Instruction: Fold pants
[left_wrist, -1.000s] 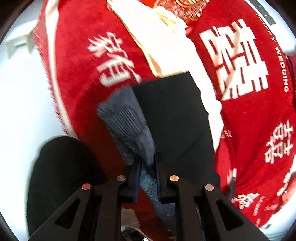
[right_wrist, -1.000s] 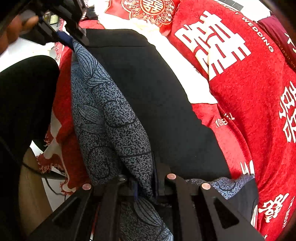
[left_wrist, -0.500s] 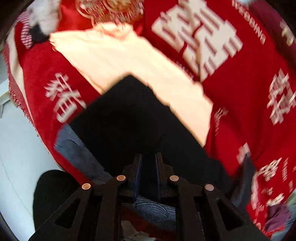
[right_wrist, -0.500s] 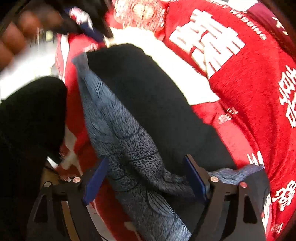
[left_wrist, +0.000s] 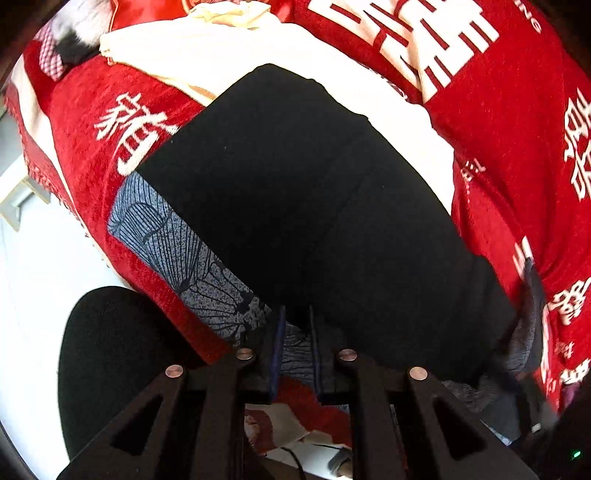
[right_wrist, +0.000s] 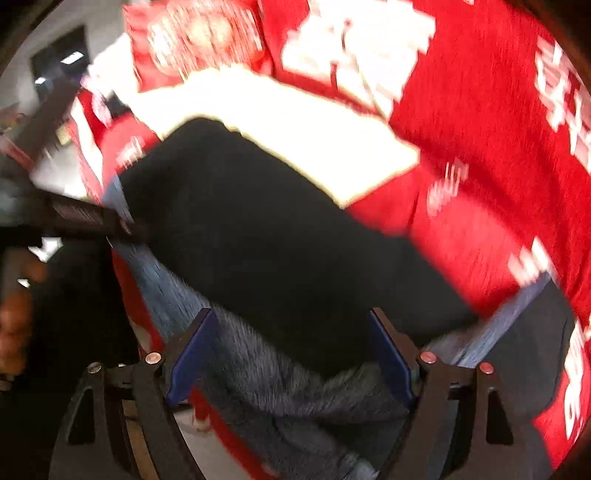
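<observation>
The pants (left_wrist: 303, 206) are black outside with a grey-blue leaf-print inner side (left_wrist: 173, 243). They lie folded on a red blanket (left_wrist: 509, 147). My left gripper (left_wrist: 295, 332) is nearly shut, its jaws a narrow gap apart over the pants' near edge; I cannot tell whether cloth is pinched. In the right wrist view the pants (right_wrist: 280, 236) lie ahead, blurred. My right gripper (right_wrist: 291, 354) is wide open and empty above the print fabric at the near edge.
A cream cloth (left_wrist: 221, 51) lies on the blanket behind the pants. The blanket bears white characters (left_wrist: 133, 133). A dark rounded shape (left_wrist: 110, 354) is at lower left beside a white floor. The other gripper's arm (right_wrist: 74, 218) shows at left.
The print side was held up by both grippers; now the pants lie flat. My right gripper has opened and let go. My left gripper has drawn back to the near edge.
</observation>
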